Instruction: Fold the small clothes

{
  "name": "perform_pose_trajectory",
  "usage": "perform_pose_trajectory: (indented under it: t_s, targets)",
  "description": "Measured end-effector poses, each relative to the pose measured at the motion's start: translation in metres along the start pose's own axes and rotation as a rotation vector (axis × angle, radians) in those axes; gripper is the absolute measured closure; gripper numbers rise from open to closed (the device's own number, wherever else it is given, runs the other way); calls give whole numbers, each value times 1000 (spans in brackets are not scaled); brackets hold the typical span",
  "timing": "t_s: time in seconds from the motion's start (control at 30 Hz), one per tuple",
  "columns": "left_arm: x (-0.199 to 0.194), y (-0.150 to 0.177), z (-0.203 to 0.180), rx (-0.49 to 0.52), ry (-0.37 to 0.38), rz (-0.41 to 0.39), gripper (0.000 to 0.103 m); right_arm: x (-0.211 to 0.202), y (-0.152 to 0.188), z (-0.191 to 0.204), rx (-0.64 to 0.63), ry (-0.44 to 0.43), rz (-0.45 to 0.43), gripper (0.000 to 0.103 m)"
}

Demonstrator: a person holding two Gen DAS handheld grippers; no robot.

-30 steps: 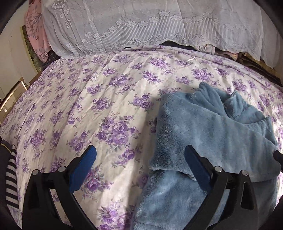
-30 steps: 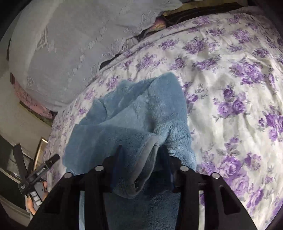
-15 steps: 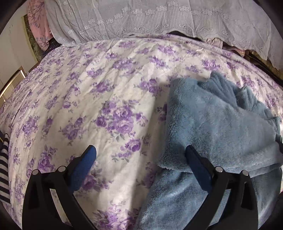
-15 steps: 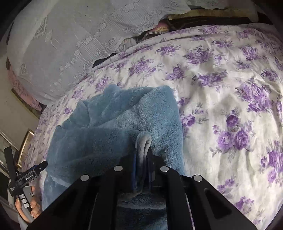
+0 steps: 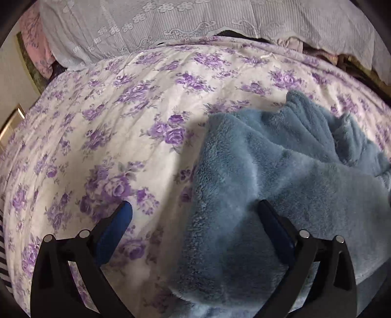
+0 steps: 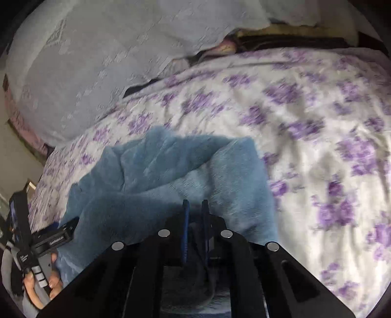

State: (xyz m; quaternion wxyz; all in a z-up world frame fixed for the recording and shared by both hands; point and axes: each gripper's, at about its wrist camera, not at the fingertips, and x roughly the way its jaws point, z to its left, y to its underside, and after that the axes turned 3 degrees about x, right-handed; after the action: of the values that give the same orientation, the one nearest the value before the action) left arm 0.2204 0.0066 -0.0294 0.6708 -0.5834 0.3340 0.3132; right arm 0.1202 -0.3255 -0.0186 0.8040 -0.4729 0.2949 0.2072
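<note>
A fluffy blue garment (image 5: 273, 176) lies rumpled on the flowered bedspread (image 5: 117, 137), at the right of the left wrist view. My left gripper (image 5: 194, 211) is open, with its right finger over the garment's left edge and its left finger over the bedspread. In the right wrist view the same blue garment (image 6: 156, 176) fills the lower middle. My right gripper (image 6: 195, 208) is shut on a fold of it, and the cloth is pinched between the blue pads. The left hand and its gripper handle (image 6: 36, 247) show at the lower left.
A white lace cover (image 5: 195, 22) drapes over a pile along the far side of the bed. Pink cloth (image 5: 36, 36) hangs at the far left. A striped item (image 5: 3, 247) lies at the near left edge. The bedspread (image 6: 317, 137) spreads right of the garment.
My right gripper closed from open onto a fold of the blue garment and is lifting it. The left gripper stayed open and shifted closer over the garment's left edge.
</note>
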Motion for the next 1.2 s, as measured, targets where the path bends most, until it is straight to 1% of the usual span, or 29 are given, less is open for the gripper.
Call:
perform_pose_trajectory:
  t_s: [0.03, 0.07, 0.1, 0.13, 0.17, 0.2, 0.23, 0.27, 0.3, 0.33, 0.37, 0.4, 0.43, 0.47, 0.5, 0.53, 0.57, 0.6, 0.63, 0.67, 0.7, 0.77, 0.83, 0.97, 1.07, 1.1, 1.17, 1.2]
  targets:
    - [-7, 1, 8, -30, 16, -26, 4, -15, -3, -3, 10, 21, -57, 84]
    - [-16, 2, 13, -56, 18, -58, 4, -27, -5, -5, 29, -2, -91, 84]
    - [-23, 2, 16, -74, 21, -84, 4, -35, -6, -5, 46, -57, -102, 84]
    - [-29, 2, 17, -82, 46, -105, 5, -37, -7, -2, 46, -111, -93, 84]
    - [-34, 1, 14, -75, 77, -117, 5, -36, -5, 5, 26, -142, -77, 84]
    - [-37, 1, 9, -55, 99, -122, 5, -31, -3, 14, 0, -150, -56, 83]
    - [-36, 1, 1, -22, 102, -119, 5, -20, 2, 23, -29, -156, -22, 82]
    - [-30, 3, -9, 18, 79, -104, 5, -4, 6, 28, -54, -155, 28, 79]
    - [-19, 6, -20, 62, 36, -72, 5, 16, 12, 30, -75, -117, 98, 70]
    - [-5, 10, -30, 107, -14, -26, 4, 31, 19, 29, -95, -98, 138, 70]
    - [2, 14, -31, 107, -11, -6, 4, 26, 21, 28, -95, -104, 112, 72]
    - [-5, 14, -26, 76, -4, -19, 4, 15, 19, 30, -88, -76, 97, 74]
    - [-17, 13, -21, 56, 3, -38, 4, -2, 19, 35, -105, -50, 52, 69]
    - [-30, 15, -16, 42, 22, -65, 5, -20, 21, 43, -144, -52, -7, 68]
    - [-42, 17, -14, 37, 43, -91, 5, -33, 23, 50, -186, -60, -38, 62]
    - [-50, 20, -15, 46, 48, -105, 5, -39, 26, 57, -216, -60, -36, 57]
    - [-53, 24, -19, 64, 39, -102, 5, -40, 31, 60, -232, -61, -13, 56]
    - [-49, 30, -25, 90, 22, -83, 5, -32, 38, 61, -235, -64, 27, 54]
    - [-40, 37, -32, 118, 1, -53, 4, -15, 47, 60, -241, -39, 89, 53]
    - [-27, 44, -38, 144, -22, -24, 4, 2, 55, 58, -258, -15, 129, 52]
    - [-24, 48, -38, 134, -21, -24, 4, 0, 58, 58, -266, -15, 107, 52]
    - [-43, 49, -29, 101, -10, -51, 5, -20, 53, 59, -234, -23, 85, 53]
    - [-63, 65, -23, 92, 30, -93, 5, -47, 60, 57, -209, -78, 40, 50]
    - [-79, 109, -24, 139, 39, -60, 5, -74, 93, 41, -178, -106, 64, 49]
    - [-89, 143, -23, 177, 47, -41, 4, -81, 128, 31, -184, -111, 130, 46]
    - [-91, 152, -21, 185, 48, -34, 4, -82, 139, 30, -205, -100, 133, 45]
    - [-98, 166, -15, 175, 60, -33, 4, -93, 153, 34, -258, -68, 98, 45]
    - [-102, 172, -10, 165, 74, -34, 4, -99, 156, 33, -255, -70, 99, 41]
